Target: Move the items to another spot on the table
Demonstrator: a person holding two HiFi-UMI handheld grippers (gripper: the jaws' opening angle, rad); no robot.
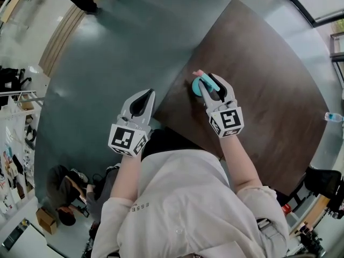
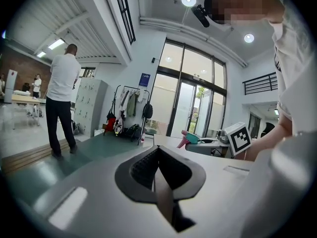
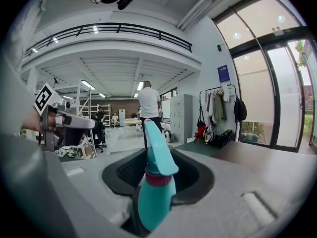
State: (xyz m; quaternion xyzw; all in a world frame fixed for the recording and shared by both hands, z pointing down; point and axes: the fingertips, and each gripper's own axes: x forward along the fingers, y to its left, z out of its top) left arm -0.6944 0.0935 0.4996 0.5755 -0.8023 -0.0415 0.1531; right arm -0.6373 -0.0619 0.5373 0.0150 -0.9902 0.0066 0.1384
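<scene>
A teal spray bottle (image 1: pixel 201 86) with a pink collar is held above the dark brown table (image 1: pixel 269 79), near its left edge. My right gripper (image 1: pixel 207 80) is shut on it. In the right gripper view the bottle (image 3: pixel 154 187) stands upright between the jaws, nozzle pointing away. My left gripper (image 1: pixel 147 94) hangs just off the table's left edge, over the green floor, jaws shut with nothing in them. In the left gripper view those jaws (image 2: pixel 157 151) meet in a line, and the bottle (image 2: pixel 191 138) shows far off to the right.
A small water bottle (image 1: pixel 333 116) lies at the table's far right edge. A black chair (image 1: pixel 322 180) stands off the lower right corner. A person crouches on the floor (image 1: pixel 63 191) at lower left. Another person in a white shirt (image 2: pixel 62 95) walks beyond the table.
</scene>
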